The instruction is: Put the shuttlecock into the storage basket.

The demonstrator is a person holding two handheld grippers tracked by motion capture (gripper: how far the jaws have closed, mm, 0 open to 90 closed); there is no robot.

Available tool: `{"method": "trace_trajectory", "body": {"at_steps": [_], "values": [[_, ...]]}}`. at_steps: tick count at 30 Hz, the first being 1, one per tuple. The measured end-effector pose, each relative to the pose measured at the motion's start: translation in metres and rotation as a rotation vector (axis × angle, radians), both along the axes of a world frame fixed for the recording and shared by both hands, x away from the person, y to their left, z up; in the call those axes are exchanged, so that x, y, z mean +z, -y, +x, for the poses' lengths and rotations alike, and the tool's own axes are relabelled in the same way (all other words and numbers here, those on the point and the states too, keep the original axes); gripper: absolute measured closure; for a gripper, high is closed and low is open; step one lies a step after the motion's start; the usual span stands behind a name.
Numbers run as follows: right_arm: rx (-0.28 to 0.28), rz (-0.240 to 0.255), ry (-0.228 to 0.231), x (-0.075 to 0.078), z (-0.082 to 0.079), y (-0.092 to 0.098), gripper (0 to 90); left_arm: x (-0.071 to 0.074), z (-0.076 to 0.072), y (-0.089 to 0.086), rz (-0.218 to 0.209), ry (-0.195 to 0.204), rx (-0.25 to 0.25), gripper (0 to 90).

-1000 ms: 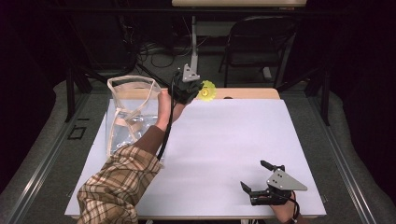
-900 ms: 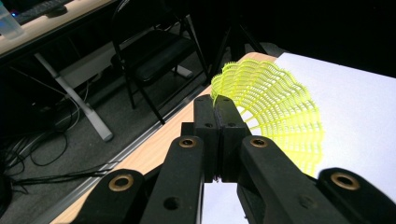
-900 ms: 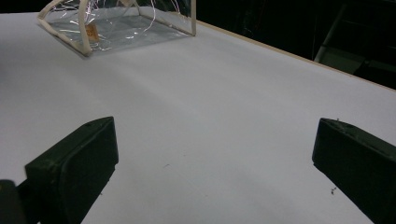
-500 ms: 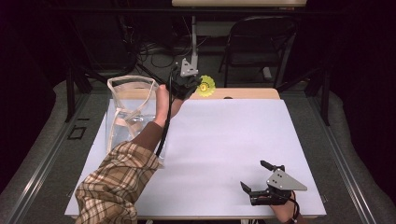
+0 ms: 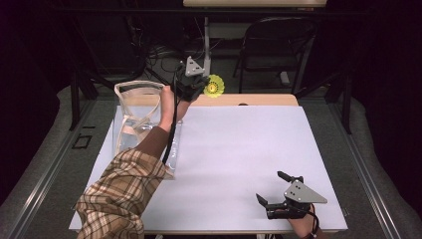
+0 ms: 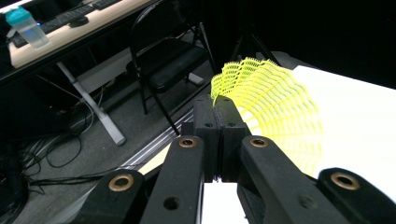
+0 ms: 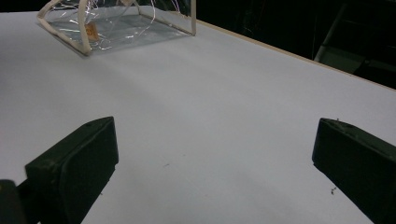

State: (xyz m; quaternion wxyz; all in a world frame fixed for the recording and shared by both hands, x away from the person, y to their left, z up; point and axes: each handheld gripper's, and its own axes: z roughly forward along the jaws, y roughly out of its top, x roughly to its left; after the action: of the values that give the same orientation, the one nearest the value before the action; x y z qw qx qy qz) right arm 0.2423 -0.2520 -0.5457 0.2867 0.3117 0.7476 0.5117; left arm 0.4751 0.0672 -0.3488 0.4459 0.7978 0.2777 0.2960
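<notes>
A yellow mesh shuttlecock (image 5: 215, 87) hangs over the table's far edge, its skirt pinched by my left gripper (image 5: 204, 87). In the left gripper view the jaws stand pressed together, and the shuttlecock's (image 6: 275, 107) skirt fans out to the right from the left gripper's (image 6: 217, 105) tips. A clear plastic bag (image 5: 139, 109) with cream trim stands open at the far left, beside the plaid-sleeved arm. My right gripper (image 5: 270, 186) rests near the front right edge, jaws wide apart. The right gripper view has nothing but bare tabletop between the right gripper's (image 7: 217, 135) jaws, and the bag (image 7: 116, 23) beyond.
The white table (image 5: 249, 149) stretches between the two grippers. Behind its far edge a folding chair (image 5: 268, 45) stands on the floor among cables. A desk with a blue-capped bottle (image 6: 25, 28) lies farther back.
My left gripper has drifted slightly up and away with the shuttlecock, toward the far edge. The right gripper has stayed put.
</notes>
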Motion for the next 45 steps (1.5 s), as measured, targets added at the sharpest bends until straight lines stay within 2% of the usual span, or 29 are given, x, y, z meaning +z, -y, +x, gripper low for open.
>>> {"method": "trace_trajectory", "body": {"at_steps": [25, 45], "values": [[-0.002, -0.004, -0.005, 0.0, 0.0, 0.0, 0.0, 0.016, 0.001, -0.034, -0.022, 0.027, 0.062, 89.6], [-0.003, -0.004, -0.003, 0.0, 0.0, 0.0, 0.0, 0.024, 0.002, -0.062, -0.044, 0.041, 0.118, 89.6]]}}
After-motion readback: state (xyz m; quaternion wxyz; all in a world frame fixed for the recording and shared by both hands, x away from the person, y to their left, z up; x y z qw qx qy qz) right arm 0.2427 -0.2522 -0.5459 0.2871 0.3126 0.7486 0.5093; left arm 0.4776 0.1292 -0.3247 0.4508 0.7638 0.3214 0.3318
